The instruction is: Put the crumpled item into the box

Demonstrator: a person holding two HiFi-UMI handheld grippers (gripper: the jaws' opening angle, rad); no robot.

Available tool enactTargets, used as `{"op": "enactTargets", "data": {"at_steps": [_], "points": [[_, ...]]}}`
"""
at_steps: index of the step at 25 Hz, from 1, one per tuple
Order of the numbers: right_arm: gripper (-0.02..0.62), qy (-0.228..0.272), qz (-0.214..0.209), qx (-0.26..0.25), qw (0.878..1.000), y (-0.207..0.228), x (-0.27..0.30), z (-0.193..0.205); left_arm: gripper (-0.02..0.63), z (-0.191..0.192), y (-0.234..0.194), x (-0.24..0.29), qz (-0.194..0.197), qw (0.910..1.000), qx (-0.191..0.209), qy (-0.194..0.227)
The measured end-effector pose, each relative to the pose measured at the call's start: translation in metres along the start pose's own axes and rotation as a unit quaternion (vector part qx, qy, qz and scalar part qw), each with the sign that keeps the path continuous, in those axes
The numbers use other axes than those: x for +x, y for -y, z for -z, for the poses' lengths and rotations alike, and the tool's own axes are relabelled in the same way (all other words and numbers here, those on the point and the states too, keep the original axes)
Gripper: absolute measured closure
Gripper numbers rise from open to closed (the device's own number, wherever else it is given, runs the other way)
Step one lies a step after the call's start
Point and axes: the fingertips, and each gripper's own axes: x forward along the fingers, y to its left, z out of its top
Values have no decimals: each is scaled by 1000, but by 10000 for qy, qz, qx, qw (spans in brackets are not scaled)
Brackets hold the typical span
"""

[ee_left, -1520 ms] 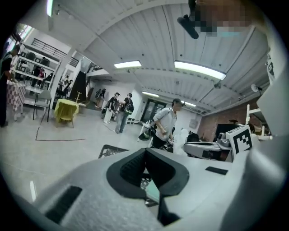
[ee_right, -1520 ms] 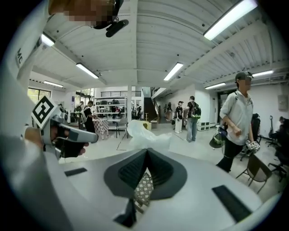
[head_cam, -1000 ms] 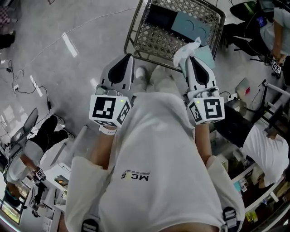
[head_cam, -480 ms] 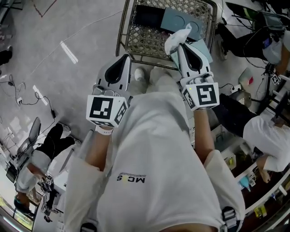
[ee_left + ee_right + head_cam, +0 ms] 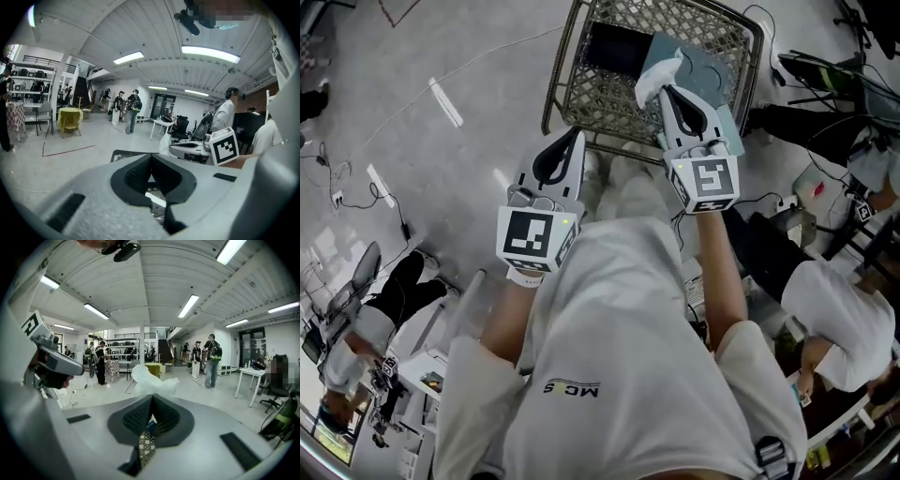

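Your right gripper is clamped tight on the crumpled item, a white wad sticking out past its jaw tips; the right gripper view shows the same wad bunched just beyond the closed jaws. The item hangs in the air over the wire basket, above its right part, over a light blue flat box lying inside. A dark flat item lies in the basket beside that box. Your left gripper sits at the basket's near rim, jaws pressed together with nothing between them, as the left gripper view confirms.
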Motion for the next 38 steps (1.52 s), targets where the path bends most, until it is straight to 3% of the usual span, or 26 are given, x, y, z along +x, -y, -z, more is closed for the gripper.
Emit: {"op": "enactTargets", "data": {"at_steps": [12,25,31,38], "points": [[580,-438,-77,-163,9989,16,92,48,583,32,-21,39,-194,9992,-187,-285],[580,-1152,-28,-372,9926,34,160,109,583,40,-31,58,-268,9980,-361,-437],[580,-1951,-59,-577,9791,41,175,146,583,53,-34,70,-240,9969,-467,-580],[578,-2785,-186,-1021,9548,42,185,178,583,63,-35,80,-158,9962,-508,-688]]}}
